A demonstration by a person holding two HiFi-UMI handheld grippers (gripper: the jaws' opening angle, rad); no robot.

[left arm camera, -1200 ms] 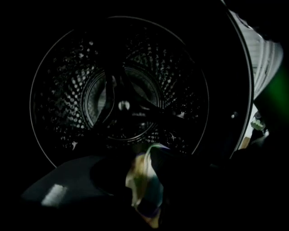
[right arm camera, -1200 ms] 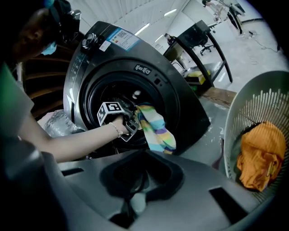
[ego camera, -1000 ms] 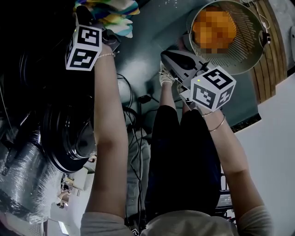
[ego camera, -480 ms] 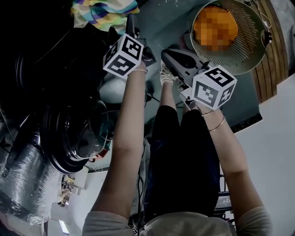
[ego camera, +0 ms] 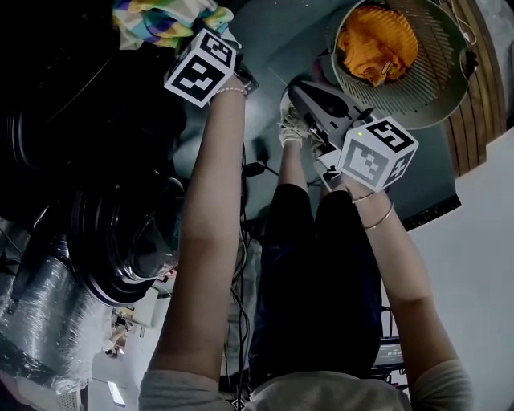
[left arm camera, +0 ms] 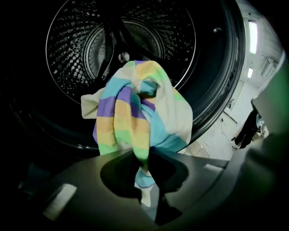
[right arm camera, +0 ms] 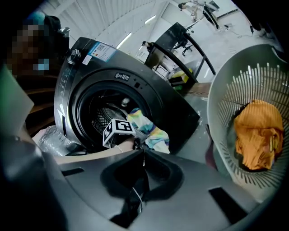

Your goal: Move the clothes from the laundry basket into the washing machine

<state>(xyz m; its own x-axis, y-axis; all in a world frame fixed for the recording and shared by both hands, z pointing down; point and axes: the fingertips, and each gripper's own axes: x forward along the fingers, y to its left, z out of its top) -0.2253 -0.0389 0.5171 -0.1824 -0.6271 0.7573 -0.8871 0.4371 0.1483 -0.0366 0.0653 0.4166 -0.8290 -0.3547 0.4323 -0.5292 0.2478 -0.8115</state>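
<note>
A pastel striped cloth (ego camera: 165, 20) hangs at the washing machine's round drum mouth (left arm camera: 122, 40). My left gripper (ego camera: 218, 32) is closing on it, and a fold of the cloth (left arm camera: 135, 117) is pinched between the jaws (left arm camera: 146, 155). The right gripper view shows the same cloth (right arm camera: 151, 131) by the left gripper's marker cube (right arm camera: 115, 128). My right gripper (ego camera: 295, 95) is shut with no garment in it and hovers between the machine and the laundry basket (ego camera: 438, 112). An orange garment (ego camera: 377, 44) lies in the basket (right arm camera: 216, 117).
The washer's glass door (ego camera: 120, 241) hangs open at the left. The person's legs and shoes (ego camera: 293, 128) stand between machine and basket. Cables (ego camera: 249, 172) run over the floor. A wooden surface (ego camera: 474, 72) borders the basket at the right.
My left gripper swung right from the drum mouth, then back up to the striped cloth and closed on it. The right gripper has barely moved.
</note>
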